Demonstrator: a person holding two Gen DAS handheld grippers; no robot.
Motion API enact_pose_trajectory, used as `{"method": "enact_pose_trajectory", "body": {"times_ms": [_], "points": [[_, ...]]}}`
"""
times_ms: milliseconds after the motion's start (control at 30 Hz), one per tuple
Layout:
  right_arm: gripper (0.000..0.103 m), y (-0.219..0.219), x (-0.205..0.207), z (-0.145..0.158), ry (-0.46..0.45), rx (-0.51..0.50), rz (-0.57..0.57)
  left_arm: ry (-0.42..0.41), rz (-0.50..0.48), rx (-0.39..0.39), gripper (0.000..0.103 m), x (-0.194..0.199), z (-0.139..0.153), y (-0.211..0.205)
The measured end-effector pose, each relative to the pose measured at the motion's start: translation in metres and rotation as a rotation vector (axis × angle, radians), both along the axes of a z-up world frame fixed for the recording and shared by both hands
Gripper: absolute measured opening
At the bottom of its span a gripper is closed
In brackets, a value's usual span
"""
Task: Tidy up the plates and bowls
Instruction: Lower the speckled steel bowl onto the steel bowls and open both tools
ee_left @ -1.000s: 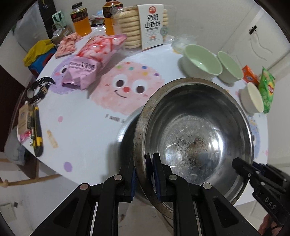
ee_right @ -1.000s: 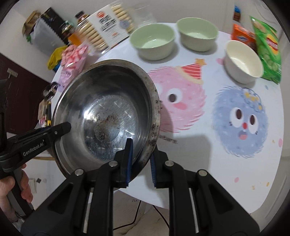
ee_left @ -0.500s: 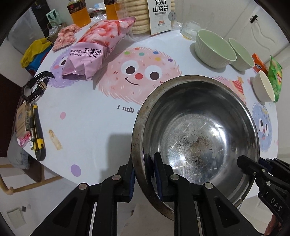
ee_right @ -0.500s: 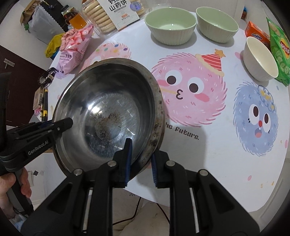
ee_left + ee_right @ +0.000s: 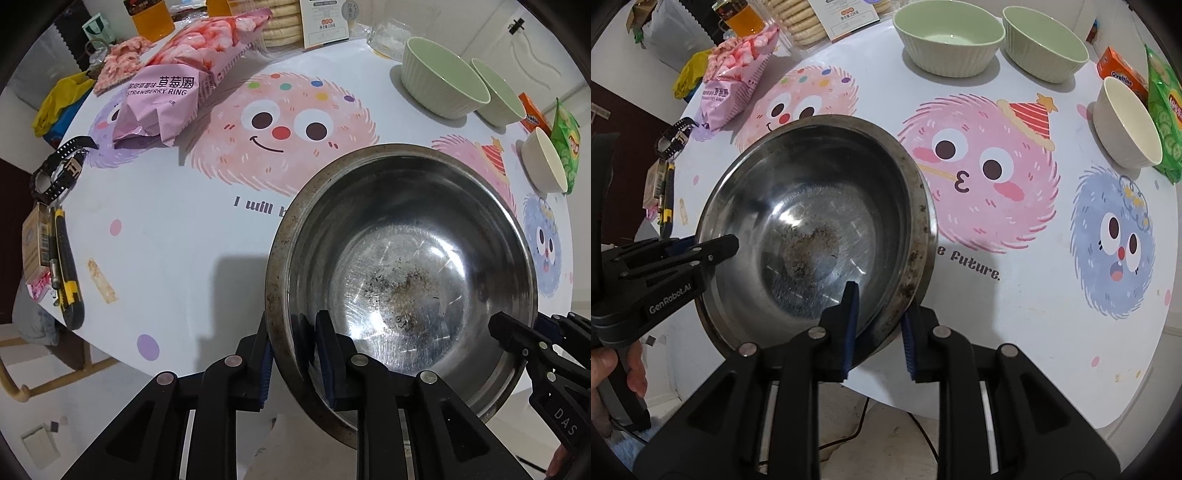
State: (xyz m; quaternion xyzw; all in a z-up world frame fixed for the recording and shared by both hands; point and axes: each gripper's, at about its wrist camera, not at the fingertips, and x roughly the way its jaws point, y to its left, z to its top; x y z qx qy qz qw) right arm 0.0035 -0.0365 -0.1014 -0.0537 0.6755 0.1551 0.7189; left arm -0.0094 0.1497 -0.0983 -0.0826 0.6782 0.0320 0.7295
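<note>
A large steel bowl with a dirty bottom is held over the near edge of the table; it also shows in the right wrist view. My left gripper is shut on its left rim. My right gripper is shut on its right rim and shows in the left wrist view. Two green bowls and a white bowl stand at the far right of the table.
The round table has a cartoon cloth. A pink snack bag, biscuits and juice bottles lie at the far left. A watch and utility knife sit at the left edge. Green chips lie right.
Both grippers have carried the steel bowl back toward the near table edge and higher, so more of the tablecloth shows beyond it. Both stay shut on its rim.
</note>
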Motion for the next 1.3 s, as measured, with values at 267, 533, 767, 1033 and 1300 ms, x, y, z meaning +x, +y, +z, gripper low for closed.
{"method": "enact_pose_trajectory", "body": {"times_ms": [267,533,767,1033,1300], "points": [[0.04,0.003,-0.002,0.001,-0.006,-0.03,0.022,0.0,-0.01,0.029,0.04,0.001,-0.004,0.002],[0.071,-0.002,-0.002,0.009,-0.037,-0.036,0.015,0.004,0.014,0.019,0.062,-0.001,-0.01,0.01],[0.084,-0.022,0.005,-0.002,-0.007,-0.026,-0.068,0.019,0.025,-0.002,0.063,0.0,-0.02,0.015],[0.075,-0.026,0.012,-0.022,0.045,0.027,-0.086,0.048,0.013,-0.021,0.057,0.006,-0.039,0.014],[0.018,-0.026,0.02,-0.038,0.1,0.091,-0.101,0.045,-0.02,-0.061,0.024,0.019,-0.045,0.003]]}}
